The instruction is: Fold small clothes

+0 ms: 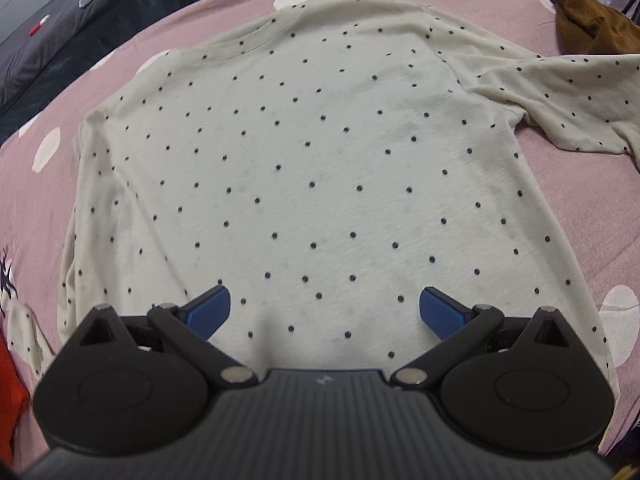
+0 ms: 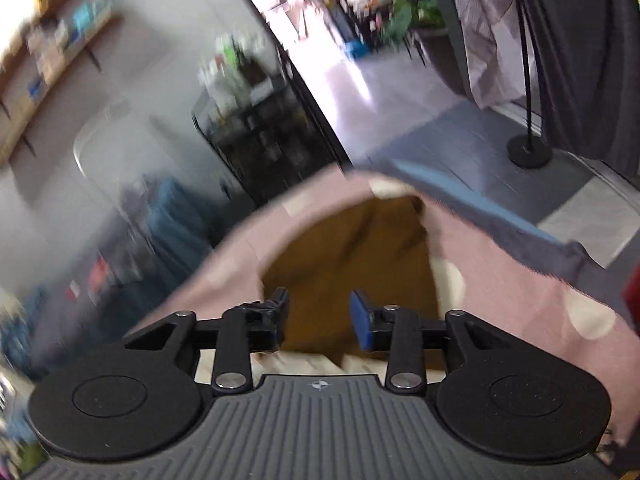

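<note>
A cream long-sleeved top with small dark dots (image 1: pixel 320 152) lies flat on the pink bedspread (image 1: pixel 160 28), neckline far from me, one sleeve stretched out to the right. My left gripper (image 1: pixel 324 310) hovers over the top's near hem, wide open, nothing between its blue pads. In the blurred right wrist view my right gripper (image 2: pixel 319 322) stands open above a brown garment (image 2: pixel 352 256) at the bed's corner. The brown cloth shows behind the gap, and nothing is pinched. A strip of cream cloth (image 2: pixel 304 362) shows just under that gripper.
The brown garment (image 1: pixel 592 20) lies at the far right of the bed, beyond the outstretched sleeve. Something red-orange (image 1: pixel 10 384) sits at the near left edge. A dark blanket (image 1: pixel 60 52) borders the bed at the left. Floor, a dark shelf unit (image 2: pixel 256 136) and a lamp stand (image 2: pixel 528 152) lie past the bed corner.
</note>
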The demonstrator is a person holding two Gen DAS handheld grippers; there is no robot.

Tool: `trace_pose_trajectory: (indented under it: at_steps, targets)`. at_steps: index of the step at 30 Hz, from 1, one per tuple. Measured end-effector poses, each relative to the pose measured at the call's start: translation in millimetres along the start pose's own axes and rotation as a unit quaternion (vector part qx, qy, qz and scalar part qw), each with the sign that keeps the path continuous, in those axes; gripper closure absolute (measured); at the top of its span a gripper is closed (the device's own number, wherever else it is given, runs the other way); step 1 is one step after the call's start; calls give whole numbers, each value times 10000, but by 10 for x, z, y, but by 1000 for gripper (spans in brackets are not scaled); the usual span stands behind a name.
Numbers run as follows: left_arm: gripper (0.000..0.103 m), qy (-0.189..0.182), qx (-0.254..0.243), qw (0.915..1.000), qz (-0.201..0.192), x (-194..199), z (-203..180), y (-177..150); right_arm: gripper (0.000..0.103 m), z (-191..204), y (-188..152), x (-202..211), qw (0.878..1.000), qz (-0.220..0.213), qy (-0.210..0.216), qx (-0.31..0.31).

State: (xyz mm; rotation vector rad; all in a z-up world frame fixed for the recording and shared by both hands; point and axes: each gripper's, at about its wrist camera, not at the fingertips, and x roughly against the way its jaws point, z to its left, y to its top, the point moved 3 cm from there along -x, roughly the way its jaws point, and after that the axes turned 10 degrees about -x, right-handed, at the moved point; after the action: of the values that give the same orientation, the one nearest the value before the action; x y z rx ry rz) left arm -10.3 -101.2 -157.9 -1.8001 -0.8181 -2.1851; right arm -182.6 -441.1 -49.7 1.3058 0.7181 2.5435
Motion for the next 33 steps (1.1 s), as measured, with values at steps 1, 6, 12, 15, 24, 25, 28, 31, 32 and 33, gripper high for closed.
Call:
trace_pose_trajectory:
  at_steps: [1, 6, 12, 15, 24, 25, 28, 31, 32, 33]
  targets:
    - [0, -4, 7, 10000, -4, 0, -1, -9, 39, -34, -73, -64, 9994, 130, -171, 286]
    - [0, -9, -199, 9998, -20, 25, -93, 3, 27, -406, -305, -253, 9904, 464, -921, 925]
    - [0, -58, -270, 9996, 28, 15, -145, 10, 21, -826, -326, -293, 9943, 698, -800, -59]
    - [0, -59, -314, 9995, 38, 11, -161, 12, 24, -908, -392, -324, 9946, 788, -478, -476]
    - [0, -15, -267, 9996, 32, 36, -101, -28, 94, -751, -349, -5, 9860, 396, 593, -1510]
    - [0, -17, -223, 9997, 43, 30, -76, -42, 94, -700, -273, 98, 9810, 235, 856, -1723]
    - [0, -23, -104, 9999, 70, 16, 0, -94, 94, -497, 12, 424, 9567, -269, 1734, -2324]
    - [0, -38, 1, 10000, 65, 23, 72, -150, 94, -168, 295, 711, 9289, -706, 2592, -2549]
    - [0, -52, 35, 10000, 69, 23, 93, -173, 94, -34, 368, 773, 9281, -820, 2716, -2412]
    - [0, -61, 71, 9999, 76, 25, 112, -198, 94, 99, 422, 825, 9296, -910, 2772, -2253]
